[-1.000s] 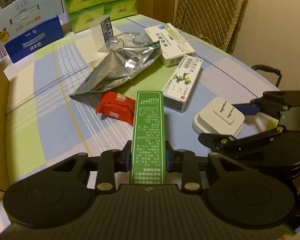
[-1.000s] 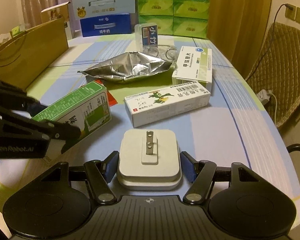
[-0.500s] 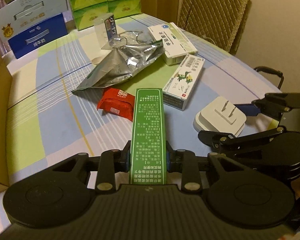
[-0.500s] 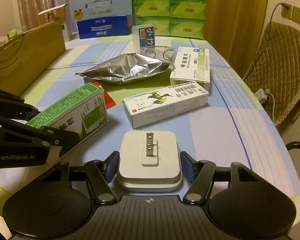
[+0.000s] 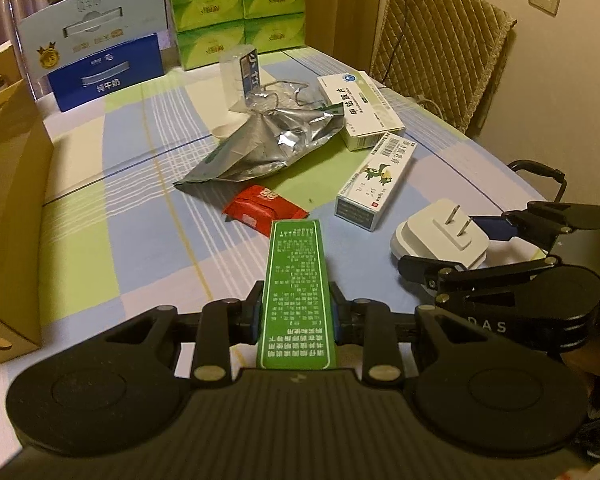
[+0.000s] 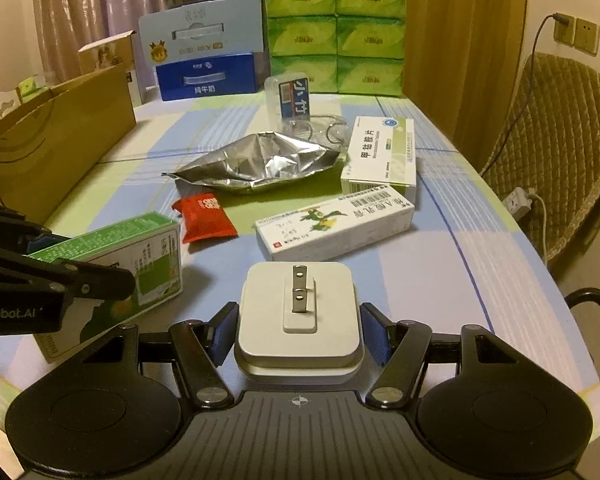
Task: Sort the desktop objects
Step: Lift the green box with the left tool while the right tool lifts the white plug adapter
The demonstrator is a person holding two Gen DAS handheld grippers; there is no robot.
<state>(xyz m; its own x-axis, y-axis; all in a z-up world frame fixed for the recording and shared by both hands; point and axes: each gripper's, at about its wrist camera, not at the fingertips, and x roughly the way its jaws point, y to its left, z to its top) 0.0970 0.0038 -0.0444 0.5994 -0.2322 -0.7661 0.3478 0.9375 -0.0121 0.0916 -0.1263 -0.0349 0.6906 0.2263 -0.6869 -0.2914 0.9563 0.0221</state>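
Note:
My left gripper (image 5: pixel 296 314) is shut on a long green box (image 5: pixel 296 288), which sticks forward above the checked tablecloth (image 5: pixel 112 184). To its right, my right gripper (image 6: pixel 298 330) is shut on a white plug adapter (image 6: pixel 298 312) with its two prongs facing up. From the right wrist view the green box (image 6: pixel 140 252) and the left gripper (image 6: pixel 40 276) show at the left. Past both lie a red packet (image 5: pixel 266 208), a crumpled silver foil bag (image 5: pixel 268 148), a long white medicine box (image 5: pixel 374 186) and a white-green medicine box (image 5: pixel 360 108).
A clear container with a blue label (image 6: pixel 292 100) stands behind the foil bag. An open cardboard box (image 6: pixel 60 136) lines the left side. A blue milk carton (image 6: pixel 208 76) and stacked green tissue packs (image 6: pixel 336 36) fill the far end. A padded chair (image 6: pixel 560 140) stands on the right.
Both grippers have drawn back and up with their loads still held. In the right wrist view the green box has shifted left, uncovering the red packet.

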